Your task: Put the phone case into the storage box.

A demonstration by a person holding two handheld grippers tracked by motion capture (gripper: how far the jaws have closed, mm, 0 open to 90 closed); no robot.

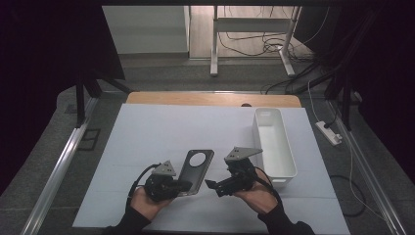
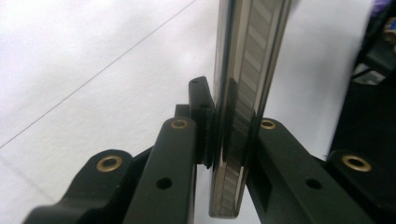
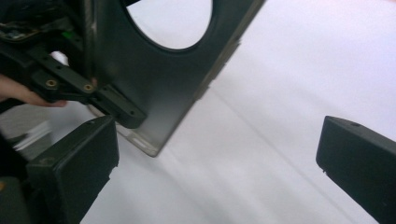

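A dark flat plate (image 1: pixel 195 169) with a round hole near its far end is held at its near end, tilted up off the white sheet, by my left gripper (image 1: pixel 183 185), which is shut on it. In the left gripper view the plate's glossy edge (image 2: pixel 243 93) stands upright, pinched between the two black jaws (image 2: pixel 231 116). My right gripper (image 1: pixel 211 186) sits just right of the plate with its jaws wide open and nothing between them. The right gripper view (image 3: pixel 217 154) looks at the plate (image 3: pixel 154 79) and at the left gripper's jaw (image 3: pixel 93 93) clamped on it.
A white rectangular bin (image 1: pixel 274 142) stands empty at the right of the white sheet (image 1: pixel 161 132). The wooden table edge (image 1: pixel 210 99) runs along the back. A power strip (image 1: pixel 329 133) and cables lie on the floor beyond the right rail.
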